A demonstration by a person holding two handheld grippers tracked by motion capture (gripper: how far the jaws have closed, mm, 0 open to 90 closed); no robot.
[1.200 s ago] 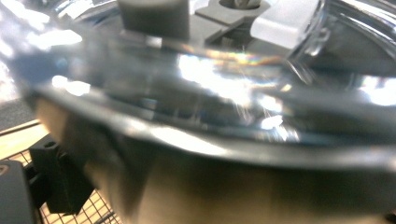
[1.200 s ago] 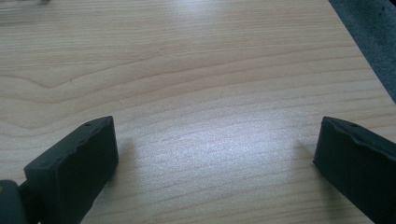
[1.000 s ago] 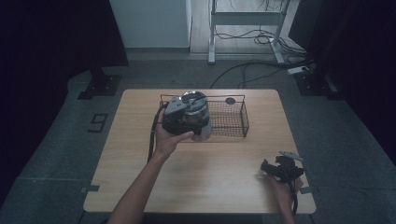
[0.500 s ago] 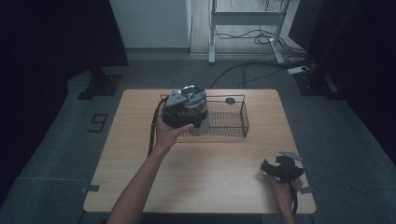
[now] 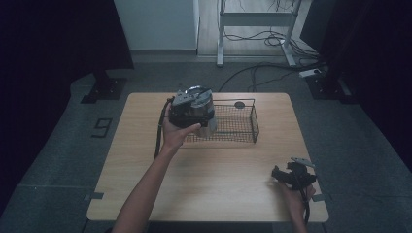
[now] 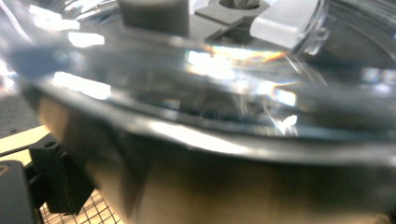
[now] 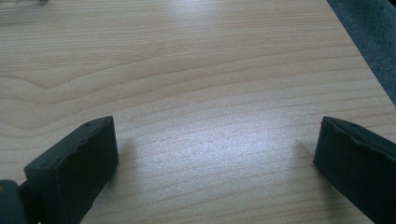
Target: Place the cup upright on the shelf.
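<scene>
We see a shiny round pot (image 5: pixel 197 109) with a clear lid held up at the left end of a wire basket (image 5: pixel 238 127), near the far edge of the surface (image 5: pixel 204 184). The pot is above the basket's left part; we cannot tell whether it touches the mesh. In the left gripper view the pot (image 6: pixel 224 154) is very close and blurred, with the glass lid (image 6: pixel 210 60) on top catching bright reflections, and a bit of mesh (image 6: pixel 88 215) shows at the bottom left.

The left hand-held gripper (image 5: pixel 187 114) is against the pot, with the person's left hand (image 5: pixel 175 133) wrapped around it from the near side. One black jaw shows at the bottom left of its own view, beside the pot's wall. It appears to be pinching the pot, with the second jaw hidden.

The basket is black, rectangular and lies lengthwise along the far edge, right of centre. A small dark round thing (image 5: pixel 239 104) lies just beyond its far rim.

The right hand-held gripper (image 5: pixel 291 175) rests low near the near right corner of the surface, well apart from the basket, held by the right hand (image 5: pixel 296 196). In its own view the right hand-held gripper (image 7: pixel 215 154) has its two black jaws spread wide over bare pale wood, with nothing between them.
</scene>
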